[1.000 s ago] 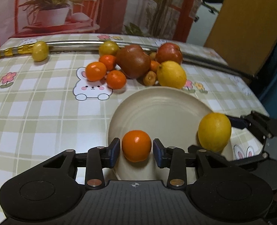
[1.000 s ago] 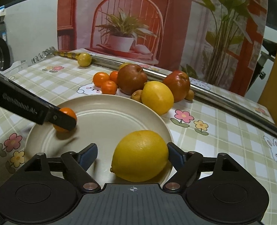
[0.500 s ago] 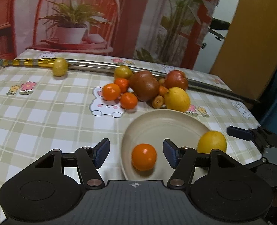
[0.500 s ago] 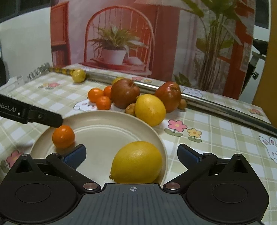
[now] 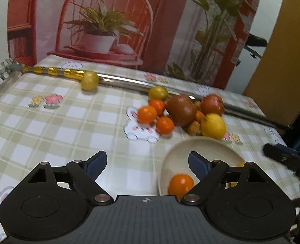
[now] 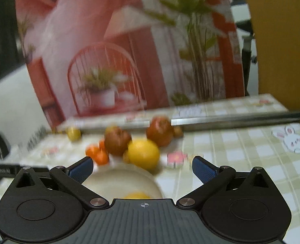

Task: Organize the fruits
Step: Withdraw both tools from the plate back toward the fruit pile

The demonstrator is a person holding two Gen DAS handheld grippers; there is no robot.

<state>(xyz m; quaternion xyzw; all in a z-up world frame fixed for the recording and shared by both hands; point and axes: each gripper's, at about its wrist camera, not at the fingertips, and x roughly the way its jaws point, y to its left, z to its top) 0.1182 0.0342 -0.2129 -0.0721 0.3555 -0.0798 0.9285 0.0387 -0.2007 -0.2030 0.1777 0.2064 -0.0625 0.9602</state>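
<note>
Both the left gripper [image 5: 144,163] and right gripper [image 6: 142,168] are spread and empty; only the left view shows the plate's [image 5: 206,145] orange [image 5: 180,184], its lemon [image 6: 136,195] mostly hidden in both.

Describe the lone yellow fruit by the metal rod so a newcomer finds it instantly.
Follow the long metal rod across the far side of the table to its gold-striped end. The small yellow fruit sits against the rod just past that gold section. It stands alone, well left of the fruit pile beside the plate.
</note>
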